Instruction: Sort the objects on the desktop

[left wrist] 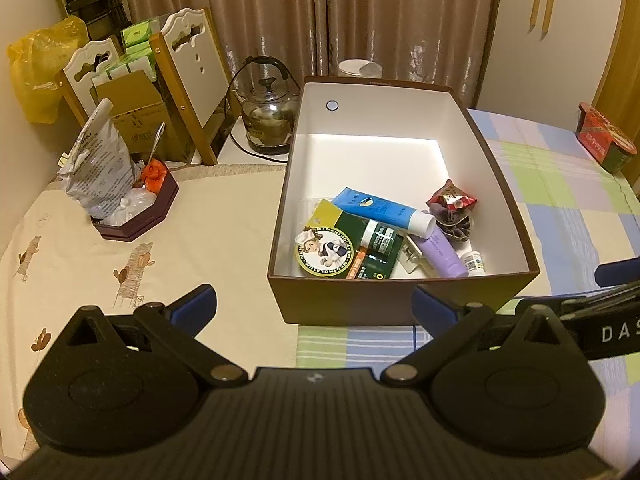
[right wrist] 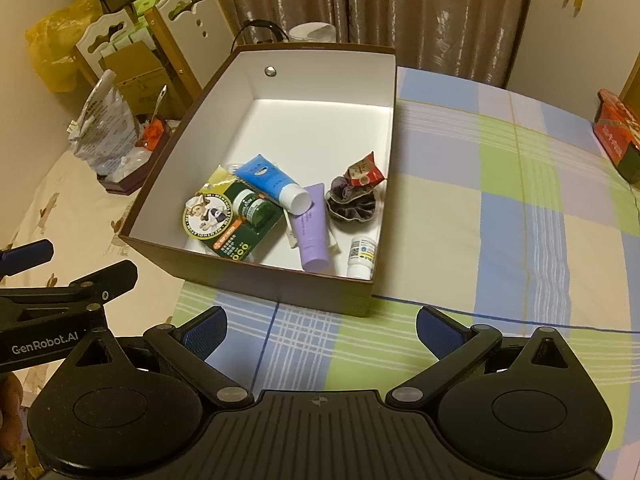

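My left gripper (left wrist: 314, 304): jaws spread wide, holding nothing, before the box's near wall.
My right gripper (right wrist: 322, 330): jaws wide apart, empty.
Box (right wrist: 280, 284): on the table, straddling both cloths.
Blue tube (right wrist: 272, 184), purple tube (right wrist: 310, 232), scrunchie (right wrist: 352, 204), small bottle (right wrist: 362, 258): at box's near end.

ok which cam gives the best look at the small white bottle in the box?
Right wrist: the small white bottle shows almost whole, label facing the camera, by the box wall. In the left wrist view it is partly hidden behind the near wall.
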`<act>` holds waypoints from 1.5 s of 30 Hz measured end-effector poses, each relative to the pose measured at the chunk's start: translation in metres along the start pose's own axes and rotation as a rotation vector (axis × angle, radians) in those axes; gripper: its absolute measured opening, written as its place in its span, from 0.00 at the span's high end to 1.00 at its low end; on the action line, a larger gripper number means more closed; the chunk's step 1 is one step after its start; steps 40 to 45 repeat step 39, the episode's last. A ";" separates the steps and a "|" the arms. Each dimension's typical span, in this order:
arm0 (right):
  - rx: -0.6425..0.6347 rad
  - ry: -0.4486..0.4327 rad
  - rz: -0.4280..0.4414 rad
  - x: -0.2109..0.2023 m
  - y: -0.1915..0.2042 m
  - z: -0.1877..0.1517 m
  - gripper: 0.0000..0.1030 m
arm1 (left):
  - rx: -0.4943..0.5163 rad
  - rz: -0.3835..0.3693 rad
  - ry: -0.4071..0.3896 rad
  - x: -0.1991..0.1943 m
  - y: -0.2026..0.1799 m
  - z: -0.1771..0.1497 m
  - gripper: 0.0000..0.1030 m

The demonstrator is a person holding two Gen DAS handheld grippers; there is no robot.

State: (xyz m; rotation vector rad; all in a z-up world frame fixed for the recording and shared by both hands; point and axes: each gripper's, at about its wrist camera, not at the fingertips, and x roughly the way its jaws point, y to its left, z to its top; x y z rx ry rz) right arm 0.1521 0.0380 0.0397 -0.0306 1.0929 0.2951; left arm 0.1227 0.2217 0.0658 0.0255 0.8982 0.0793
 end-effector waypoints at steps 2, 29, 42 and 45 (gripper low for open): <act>-0.001 0.000 0.001 0.000 0.002 0.000 0.00 | -0.002 0.001 0.001 0.000 0.002 0.000 0.01; -0.002 0.015 0.000 0.012 0.009 0.010 0.00 | 0.015 -0.003 0.015 0.015 0.008 0.009 0.01; -0.003 0.021 -0.001 0.016 0.009 0.012 0.00 | 0.011 -0.003 0.007 0.019 0.009 0.009 0.01; -0.003 0.021 -0.001 0.016 0.009 0.012 0.00 | 0.011 -0.003 0.007 0.019 0.009 0.009 0.01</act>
